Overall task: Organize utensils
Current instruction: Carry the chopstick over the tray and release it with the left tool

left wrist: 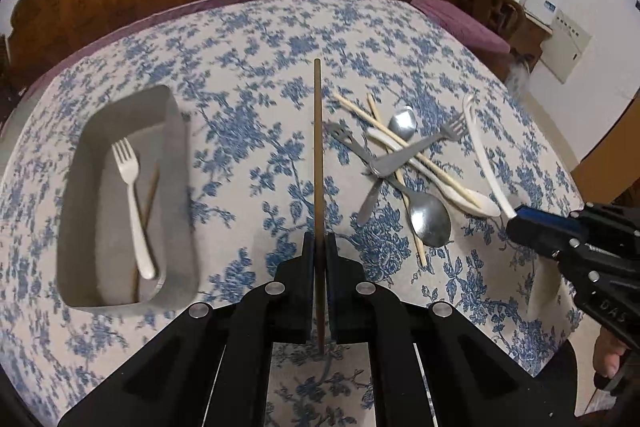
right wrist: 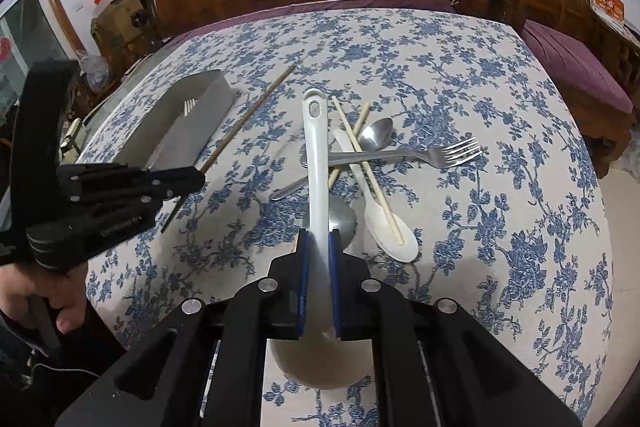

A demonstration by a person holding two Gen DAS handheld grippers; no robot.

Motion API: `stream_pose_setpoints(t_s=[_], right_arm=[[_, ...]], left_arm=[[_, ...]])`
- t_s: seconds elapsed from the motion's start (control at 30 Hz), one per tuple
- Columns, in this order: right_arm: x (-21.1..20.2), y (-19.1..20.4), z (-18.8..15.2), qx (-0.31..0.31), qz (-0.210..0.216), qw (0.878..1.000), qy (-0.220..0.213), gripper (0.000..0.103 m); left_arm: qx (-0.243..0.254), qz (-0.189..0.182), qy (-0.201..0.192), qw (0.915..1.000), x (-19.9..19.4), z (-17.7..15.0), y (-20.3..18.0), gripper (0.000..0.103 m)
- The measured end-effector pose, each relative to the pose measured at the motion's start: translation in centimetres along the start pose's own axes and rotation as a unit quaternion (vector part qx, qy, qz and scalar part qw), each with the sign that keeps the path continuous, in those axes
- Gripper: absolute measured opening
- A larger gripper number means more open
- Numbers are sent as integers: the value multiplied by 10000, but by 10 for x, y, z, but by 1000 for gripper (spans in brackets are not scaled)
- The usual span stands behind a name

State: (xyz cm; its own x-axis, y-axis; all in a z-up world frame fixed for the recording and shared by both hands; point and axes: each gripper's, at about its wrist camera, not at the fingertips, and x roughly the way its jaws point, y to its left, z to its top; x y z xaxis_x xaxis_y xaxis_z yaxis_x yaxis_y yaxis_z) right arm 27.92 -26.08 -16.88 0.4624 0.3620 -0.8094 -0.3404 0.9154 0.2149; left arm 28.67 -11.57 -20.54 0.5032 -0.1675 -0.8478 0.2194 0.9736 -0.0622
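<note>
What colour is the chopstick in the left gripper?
Dark brown; the chopstick shows best in the left wrist view, clamped in the left gripper.

Two grippers show — the left gripper [left wrist: 319,247] and the right gripper [right wrist: 319,247]. One grey tray [left wrist: 176,131] sits at the left of the left wrist frame. Forks number three: one white fork [left wrist: 130,187] in the tray and two metal forks [left wrist: 424,143] in the pile at centre right. Metal spoons [left wrist: 430,219] come to two. White spoons count two — a small one [right wrist: 394,231] and a long ladle [right wrist: 318,163]. Dark chopsticks [left wrist: 317,147] number two, pale chopsticks [left wrist: 400,143] two.
</note>
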Motion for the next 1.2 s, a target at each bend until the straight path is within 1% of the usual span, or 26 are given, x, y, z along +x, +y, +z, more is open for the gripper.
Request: stream_pose_setpoints(t_s=[0.37, 0.67, 0.93, 1.2], right_arm=[[-8, 23, 4, -178, 158, 9997, -86, 11], [-4, 60, 22, -540, 187, 9983, -124, 11], [3, 98, 48, -712, 311, 9968, -188, 11], [12, 129, 69, -804, 454, 9955, -218, 11]], left_arm=[[-30, 54, -232, 9997, -33, 3, 25, 4], [-155, 239, -367, 9989, -53, 4, 65, 4], [-393, 362, -346, 9980, -56, 4, 112, 4], [-619, 390, -180, 9972, -42, 2, 149, 4]])
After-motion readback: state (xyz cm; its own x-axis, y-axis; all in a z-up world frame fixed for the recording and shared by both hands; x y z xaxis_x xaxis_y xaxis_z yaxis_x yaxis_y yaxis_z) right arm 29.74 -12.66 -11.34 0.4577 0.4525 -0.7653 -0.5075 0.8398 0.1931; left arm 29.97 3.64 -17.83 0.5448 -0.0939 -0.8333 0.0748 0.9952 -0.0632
